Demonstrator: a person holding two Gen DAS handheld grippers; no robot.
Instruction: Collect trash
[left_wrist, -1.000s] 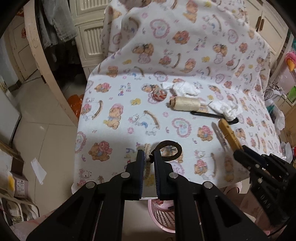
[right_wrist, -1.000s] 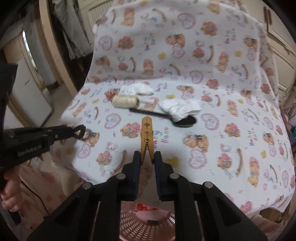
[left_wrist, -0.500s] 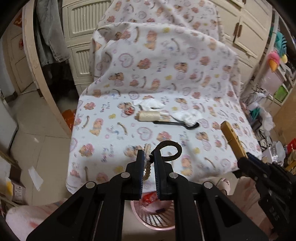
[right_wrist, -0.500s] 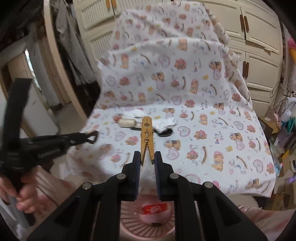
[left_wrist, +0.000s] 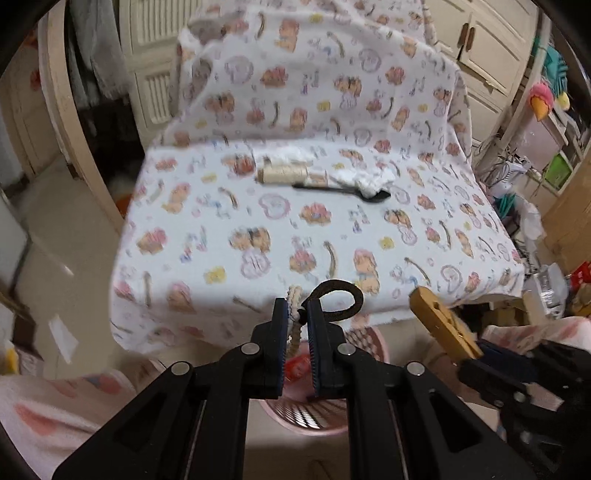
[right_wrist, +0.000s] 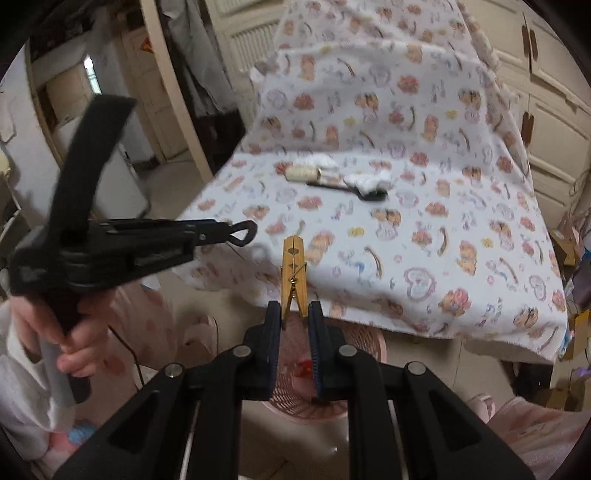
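My left gripper (left_wrist: 297, 314) is shut on a dark cord loop (left_wrist: 338, 297) tied to a pale braided rope, held above a pink basket (left_wrist: 364, 339) on the floor. My right gripper (right_wrist: 293, 317) is shut on a wooden clothespin (right_wrist: 293, 269), also above the pink basket (right_wrist: 365, 343). The clothespin shows at the right of the left wrist view (left_wrist: 441, 326). The left gripper with its loop shows in the right wrist view (right_wrist: 242, 232). On the table lie a thread spool (left_wrist: 282, 173), a black spoon (left_wrist: 343, 191) and white crumpled tissues (left_wrist: 364, 179).
The table is draped in a bear-print cloth (left_wrist: 258, 229) that rises over something at the back. Cream cabinets (right_wrist: 554, 122) stand behind. Cluttered shelves and boxes (left_wrist: 546, 162) are to the right. A red wrapper (left_wrist: 297, 365) lies in the basket.
Both grippers have pulled back from the table and lowered toward the pink basket, each still holding its item. The table things have not moved.
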